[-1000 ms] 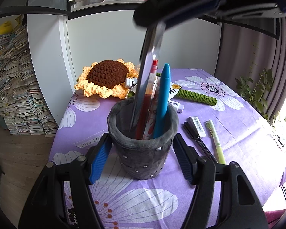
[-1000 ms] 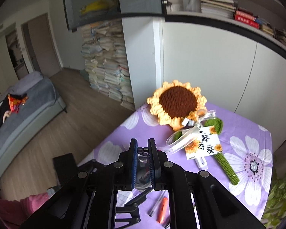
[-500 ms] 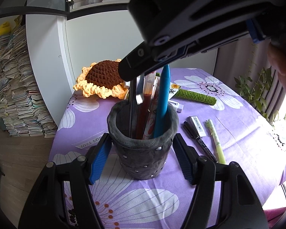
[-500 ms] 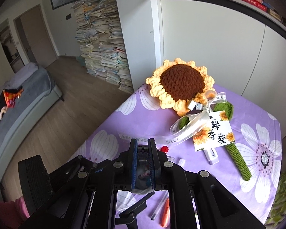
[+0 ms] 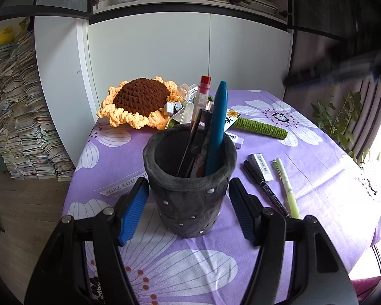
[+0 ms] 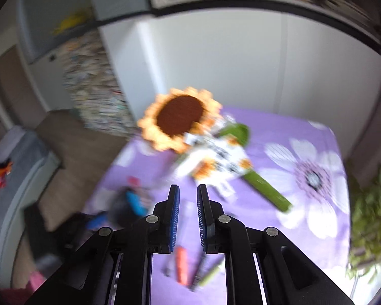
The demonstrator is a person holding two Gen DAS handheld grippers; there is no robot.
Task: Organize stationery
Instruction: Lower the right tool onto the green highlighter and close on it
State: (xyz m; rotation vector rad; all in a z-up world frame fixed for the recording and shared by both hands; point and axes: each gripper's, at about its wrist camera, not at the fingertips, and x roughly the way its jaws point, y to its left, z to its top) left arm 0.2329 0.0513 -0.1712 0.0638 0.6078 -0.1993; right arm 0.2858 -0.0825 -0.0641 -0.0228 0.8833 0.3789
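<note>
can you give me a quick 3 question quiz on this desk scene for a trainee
1. True or false: the left gripper is clamped on the pen holder.
2. What colour is the tallest pen's cap in the holder?
3. The eraser on the tablecloth lies: A) inside the holder B) beside the black pen C) on the crochet sunflower

Key: 1 false, its jaws stand apart on either side of it; 2 red; 3 B

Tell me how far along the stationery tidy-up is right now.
Partly done. The grey pen holder already stands several items, including a blue crayon and a red-capped pen. The left gripper straddles the holder with its jaws open, not touching it; the right gripper is open and holds nothing. Still on the tablecloth: a black pen, a green pen and two erasers.
</note>
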